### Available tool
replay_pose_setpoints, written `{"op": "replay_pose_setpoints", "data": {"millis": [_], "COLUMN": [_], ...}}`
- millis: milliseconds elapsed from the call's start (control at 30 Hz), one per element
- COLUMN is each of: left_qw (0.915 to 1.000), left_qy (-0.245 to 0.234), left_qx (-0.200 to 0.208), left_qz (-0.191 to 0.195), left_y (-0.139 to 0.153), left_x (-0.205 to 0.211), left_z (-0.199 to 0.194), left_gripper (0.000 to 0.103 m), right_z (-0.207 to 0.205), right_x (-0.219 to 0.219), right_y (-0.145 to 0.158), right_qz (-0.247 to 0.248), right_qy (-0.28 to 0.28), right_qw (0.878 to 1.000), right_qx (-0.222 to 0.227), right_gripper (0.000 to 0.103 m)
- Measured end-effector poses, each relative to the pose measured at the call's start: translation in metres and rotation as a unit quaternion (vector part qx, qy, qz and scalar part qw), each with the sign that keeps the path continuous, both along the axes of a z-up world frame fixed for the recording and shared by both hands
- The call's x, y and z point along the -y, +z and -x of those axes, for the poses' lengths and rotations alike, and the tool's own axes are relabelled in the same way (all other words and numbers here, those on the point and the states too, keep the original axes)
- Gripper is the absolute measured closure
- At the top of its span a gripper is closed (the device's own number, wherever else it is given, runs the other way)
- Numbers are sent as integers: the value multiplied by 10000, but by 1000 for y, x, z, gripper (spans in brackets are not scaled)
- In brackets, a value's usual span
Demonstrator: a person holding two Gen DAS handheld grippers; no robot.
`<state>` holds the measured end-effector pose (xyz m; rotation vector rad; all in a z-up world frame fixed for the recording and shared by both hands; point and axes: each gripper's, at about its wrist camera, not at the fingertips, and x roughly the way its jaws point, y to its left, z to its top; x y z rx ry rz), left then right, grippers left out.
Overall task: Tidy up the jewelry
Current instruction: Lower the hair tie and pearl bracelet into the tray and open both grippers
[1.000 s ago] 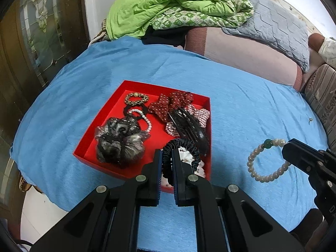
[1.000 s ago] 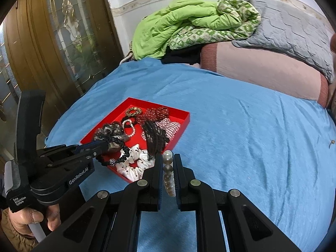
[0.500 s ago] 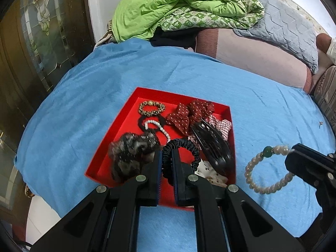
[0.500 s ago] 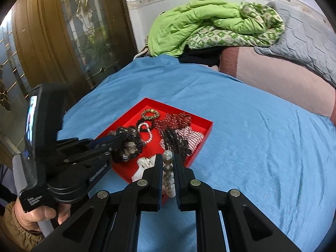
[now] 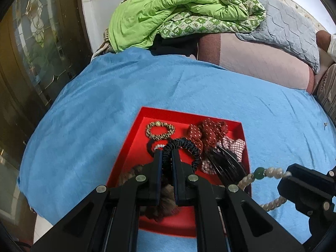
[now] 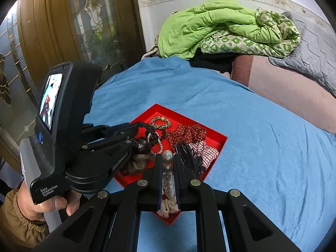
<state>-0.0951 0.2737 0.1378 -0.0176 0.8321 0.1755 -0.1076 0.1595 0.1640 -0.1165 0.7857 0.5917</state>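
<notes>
Left wrist view: the left tongs [image 5: 167, 154], clamped on a black hair scrunchie [image 5: 184, 147], hold it above the red tray [image 5: 130, 147] on the blue bed cover [image 5: 189, 88]. Right wrist view: the right tongs [image 6: 168, 159], closed on a pearl bracelet [image 6: 168, 174], hang over the tray's near corner beside a gold bead bracelet [image 6: 160, 122] and a red dotted bow [image 6: 187, 133].

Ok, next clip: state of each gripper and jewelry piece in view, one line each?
Left gripper: shut on black ruffled hair tie, held above tray.
Right gripper: shut on white pearl bracelet.
Red shallow tray: open, on blue blanket, holding accessories.
Gold beaded bracelet: lying flat at tray's far end.
Red polka-dot bow: lying in tray.
Black claw clip: lying in tray.
</notes>
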Motion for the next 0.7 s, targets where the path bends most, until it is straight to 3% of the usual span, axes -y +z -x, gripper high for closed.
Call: {"op": "replay_pose_setpoints", "data": {"millis": [700], "left_qw": [9981], "left_qy": [-528], "left_qx": [-305], "left_qz": [-83], "left_y": [-23], "left_x": [-30], "left_z": [-71], "left_gripper": [94], "right_z": [-11], "right_x": [-48], "right_y": [-24], "right_qz": [19], "right_qy": [463], "right_qw": [9986], "right_qx": [-262], "right_gripper": [92]}}
